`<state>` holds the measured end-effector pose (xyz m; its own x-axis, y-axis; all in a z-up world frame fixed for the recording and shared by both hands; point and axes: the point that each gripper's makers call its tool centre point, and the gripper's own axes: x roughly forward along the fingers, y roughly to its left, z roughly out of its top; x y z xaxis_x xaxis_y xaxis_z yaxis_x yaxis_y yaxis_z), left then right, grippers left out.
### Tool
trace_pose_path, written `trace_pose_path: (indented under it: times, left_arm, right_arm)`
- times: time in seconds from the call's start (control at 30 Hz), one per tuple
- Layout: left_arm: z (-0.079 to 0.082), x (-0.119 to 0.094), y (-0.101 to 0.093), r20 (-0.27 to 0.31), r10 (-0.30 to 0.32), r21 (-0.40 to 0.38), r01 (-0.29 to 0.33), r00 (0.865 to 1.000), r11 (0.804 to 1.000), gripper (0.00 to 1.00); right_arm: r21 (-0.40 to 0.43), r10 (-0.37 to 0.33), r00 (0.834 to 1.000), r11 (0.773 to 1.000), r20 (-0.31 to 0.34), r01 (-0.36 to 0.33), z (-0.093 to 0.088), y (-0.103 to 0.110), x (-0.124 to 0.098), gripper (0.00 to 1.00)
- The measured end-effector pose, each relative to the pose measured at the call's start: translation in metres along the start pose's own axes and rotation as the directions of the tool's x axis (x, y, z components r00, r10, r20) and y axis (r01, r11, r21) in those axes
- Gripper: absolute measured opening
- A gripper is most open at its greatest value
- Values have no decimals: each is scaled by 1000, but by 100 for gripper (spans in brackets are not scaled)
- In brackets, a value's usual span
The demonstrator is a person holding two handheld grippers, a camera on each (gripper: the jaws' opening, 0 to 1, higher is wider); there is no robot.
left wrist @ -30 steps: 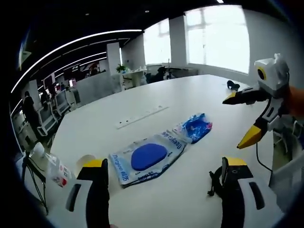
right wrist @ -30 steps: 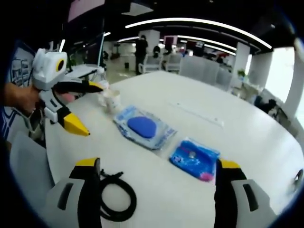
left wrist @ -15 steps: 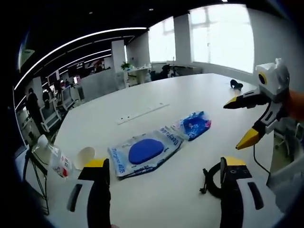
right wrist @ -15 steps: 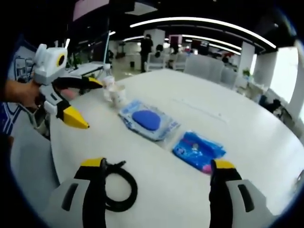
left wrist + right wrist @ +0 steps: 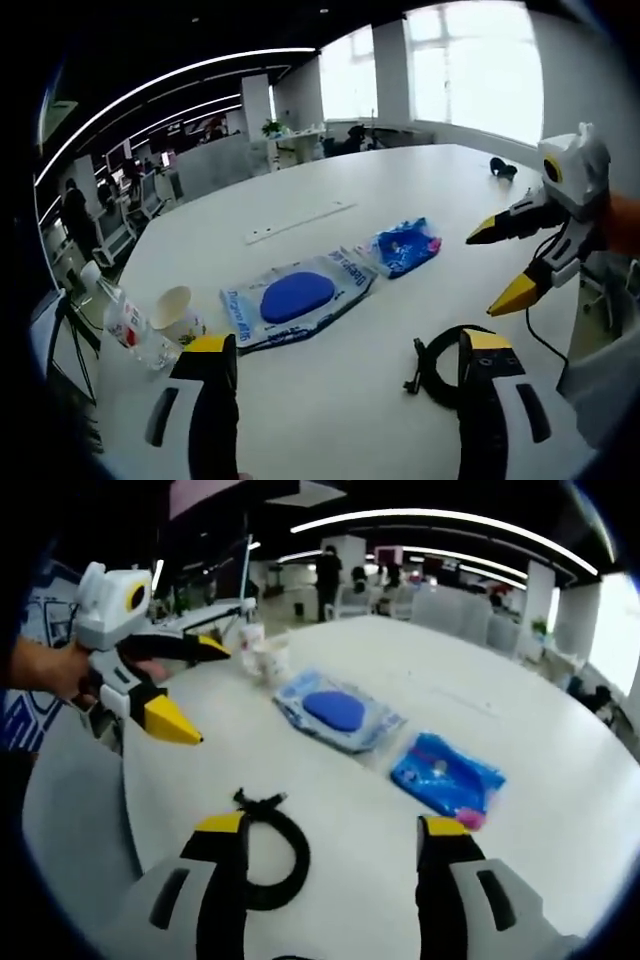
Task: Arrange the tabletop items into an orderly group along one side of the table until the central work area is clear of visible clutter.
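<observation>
On the white table [image 5: 330, 410] lie a clear packet with a round blue pad [image 5: 295, 298] [image 5: 338, 710], a crumpled blue packet [image 5: 403, 246] [image 5: 447, 775] and a black coiled cable [image 5: 438, 365] [image 5: 270, 855]. A paper cup [image 5: 178, 312] [image 5: 272, 660] and a plastic bottle [image 5: 125, 322] [image 5: 248, 638] stand together near the table's edge. My left gripper [image 5: 347, 343] [image 5: 203, 692] is open and holds nothing, with the cable by its right jaw. My right gripper [image 5: 332, 827] [image 5: 488, 272] is open and holds nothing, above the cable.
A long white strip [image 5: 300, 221] lies flat across the table's middle. A small dark object [image 5: 503, 167] sits at the far edge. Grey chair backs [image 5: 70, 810] [image 5: 600, 400] stand against the near edge. Office desks and a standing person fill the background.
Both cameras have drawn back from the table, so the cable, cup and bottle show more fully. The items lie where they were. Both grippers remain open.
</observation>
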<state>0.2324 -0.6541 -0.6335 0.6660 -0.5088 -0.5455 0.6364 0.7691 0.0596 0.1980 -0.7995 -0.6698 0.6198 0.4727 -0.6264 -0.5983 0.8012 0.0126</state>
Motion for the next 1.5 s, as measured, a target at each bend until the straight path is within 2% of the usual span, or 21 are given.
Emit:
trace_pose_path:
  times: [0.13,0.2,0.37,0.53,0.63,0.77,0.83,0.93,1.03,1.2,1.5]
  left_arm:
    - [-3,4,-6,-7,-3,20,3,1000,1000,86]
    - [-5,7,-9,-8,-4,4,4,1000,1000,85]
    - [-10,12,-21,-6,-7,32,7,1000,999,82]
    - [-20,19,-32,-31,-16,21,17,999,1000,81]
    - [-23,21,-39,-42,-24,38,25,999,999,80]
    - [-30,21,-44,-67,-20,47,23,998,999,77]
    - [-35,21,-43,-81,-7,77,13,997,997,74]
    - [-43,19,-39,-101,11,62,-5,995,998,72]
    - [-51,18,-36,-119,17,13,-16,993,1000,69]
    - [-59,22,-33,-145,41,1,-41,989,999,69]
    - [-66,31,-48,-181,-7,-45,-1,983,999,56]
  right_arm:
    - [-10,31,999,999,-19,-31,-11,6,6,55]
    - [-16,32,999,999,-29,-32,-16,6,8,52]
    - [-29,42,999,999,-14,-43,-21,8,10,42]
    - [-41,61,998,997,-22,-62,-29,12,10,39]
    - [-54,74,995,996,-61,-77,-38,13,13,34]
    - [-39,91,994,995,-63,-94,-39,18,16,30]
    - [-41,107,991,993,-76,-110,-40,22,21,30]
    - [-56,108,991,992,-83,-113,-38,21,24,29]
    - [-34,96,992,994,-82,-99,-37,18,26,28]
    - [-41,99,991,994,-90,-103,-38,18,28,25]
    - [-24,132,983,990,-131,-136,-48,22,36,17]
